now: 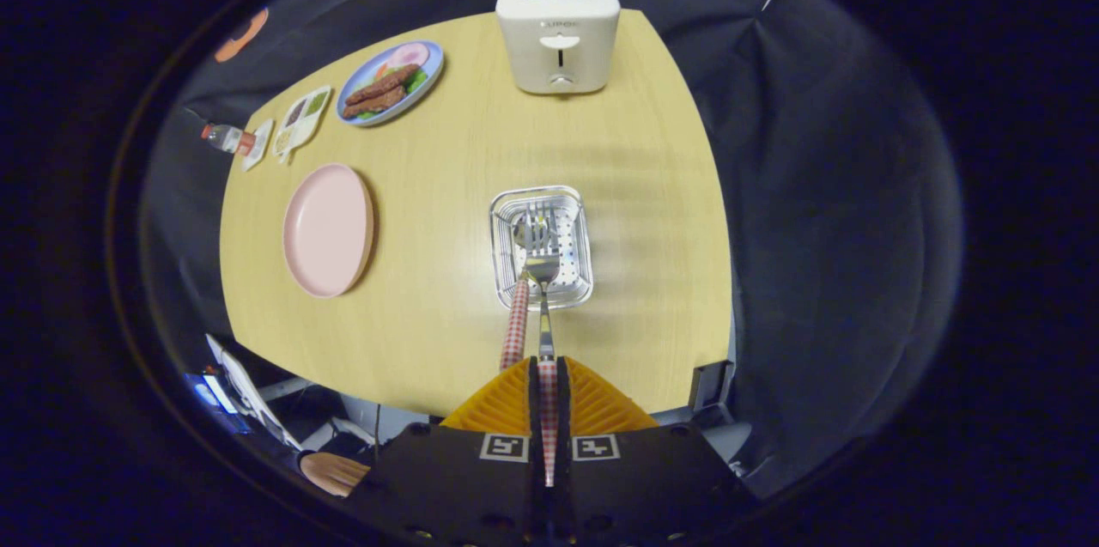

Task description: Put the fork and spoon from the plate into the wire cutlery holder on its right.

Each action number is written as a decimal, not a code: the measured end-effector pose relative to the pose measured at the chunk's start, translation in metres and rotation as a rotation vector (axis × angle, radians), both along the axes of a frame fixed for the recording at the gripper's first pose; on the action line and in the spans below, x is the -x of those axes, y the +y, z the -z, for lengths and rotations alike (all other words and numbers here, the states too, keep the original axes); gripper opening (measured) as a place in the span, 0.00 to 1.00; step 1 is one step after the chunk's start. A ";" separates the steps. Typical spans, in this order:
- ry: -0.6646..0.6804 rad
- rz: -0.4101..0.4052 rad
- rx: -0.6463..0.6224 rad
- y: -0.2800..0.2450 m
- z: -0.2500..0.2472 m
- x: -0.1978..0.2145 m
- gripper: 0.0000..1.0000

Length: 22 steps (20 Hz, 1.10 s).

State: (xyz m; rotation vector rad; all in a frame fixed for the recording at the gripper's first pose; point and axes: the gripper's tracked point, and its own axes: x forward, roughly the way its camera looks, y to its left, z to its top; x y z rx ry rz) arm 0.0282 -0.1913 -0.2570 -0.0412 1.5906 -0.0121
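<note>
The plate [328,229] is seen bare; the fork [518,317] is already lodged in the holder [541,248], while the spoon [544,306] is clamped by the tool [548,375] above it, release pending

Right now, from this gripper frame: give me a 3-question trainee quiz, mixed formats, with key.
1. True or false: the round pink plate still holds cutlery.
2. What is the orange-fingered gripper shut on? A) checked-handled spoon B) checked-handled fork C) nothing
3. Fill in: the fork leans in the wire cutlery holder, and beyond that stands a white ____ with bread in its slots.

Key: 1 false; 2 A; 3 toaster
</note>
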 end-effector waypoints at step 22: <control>0.336 -0.243 0.182 -0.014 0.029 -0.042 0.03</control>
